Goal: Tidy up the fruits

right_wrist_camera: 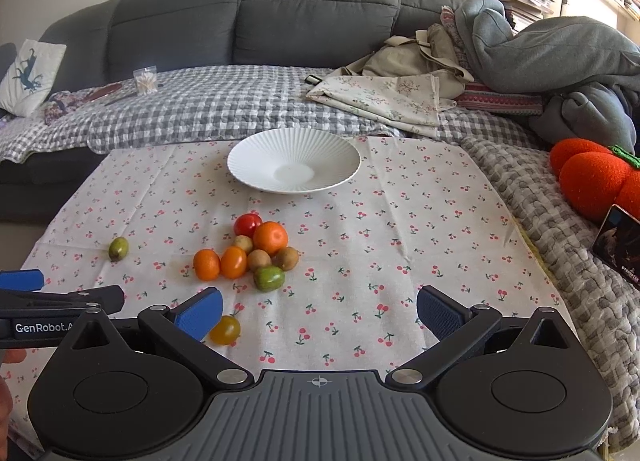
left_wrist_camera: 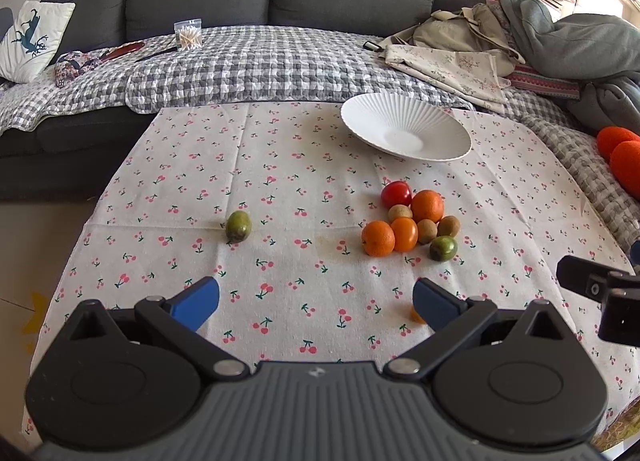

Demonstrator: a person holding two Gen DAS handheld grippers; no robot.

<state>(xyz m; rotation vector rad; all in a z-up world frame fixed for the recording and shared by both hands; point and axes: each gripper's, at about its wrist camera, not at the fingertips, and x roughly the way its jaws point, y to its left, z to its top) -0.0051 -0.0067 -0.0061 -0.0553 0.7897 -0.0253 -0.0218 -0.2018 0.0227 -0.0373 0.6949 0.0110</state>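
With both grippers' jaws open and empty, lower the right gripper (right_wrist_camera: pixel 319 315) squarely over the yellow fruit (right_wrist_camera: pixel 225 329) at lower left, then carry it to the bowl (right_wrist_camera: pixel 256 165).

Both wrist views low, sofa-facing, sharing plate (left_wrist_camera: pixel 406 129)

tablecloth (right_wrist_camera: pixel 400 261): was cream, printed with small red cherries on green stems
plate (right_wrist_camera: pixel 256 177): was plain white, ribbed
sofa (right_wrist_camera: pixel 312 17): was dark grey
quilt (right_wrist_camera: pixel 224 101): was grey-and-white checked
fruit pile (right_wrist_camera: pixel 256 251): was orange, red, tan and green
gripper pads (right_wrist_camera: pixel 200 315): were blue on black arms
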